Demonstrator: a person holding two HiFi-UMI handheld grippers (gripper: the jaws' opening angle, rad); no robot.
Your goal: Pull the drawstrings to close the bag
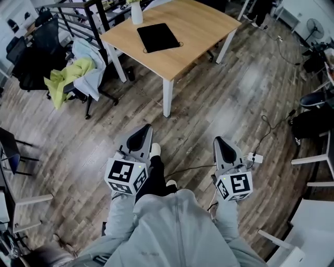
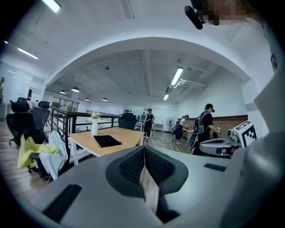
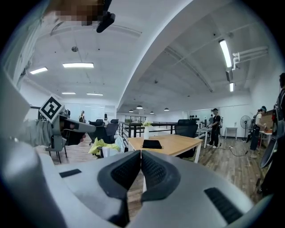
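The flat black fabric drawstring bag (image 1: pixel 158 37) lies on the light wooden surface (image 1: pixel 203 31) with white legs. It sits near a white vase (image 1: pixel 136 12) and well apart from both tools. The left tool (image 1: pixel 140 138) and the right tool (image 1: pixel 224 149) hang over the wooden floor (image 1: pixel 219 99), pointing toward the surface. In each gripper view the ribbed pads meet with nothing between them, so both tools are closed and empty.

The bag looks light, limp and probably empty, since it lies flat with no bulk. It will likely slide on the smooth wood under a one-sided tug and crumple rather than resist. The drawstrings (image 1: pixel 180 45) show only as thin dark loops poking out at the two corners of the bag's near edge, which suggests the mouth runs along that edge. They are too small here to judge the knots or ends.

The best hold appears to be one loop in each tool, pinched well back in the ribbed pads because such thin cord may slip. Pulling outward in opposite directions should balance the forces, so the cloth gathers instead of the bag skating off. Both tools must open first.
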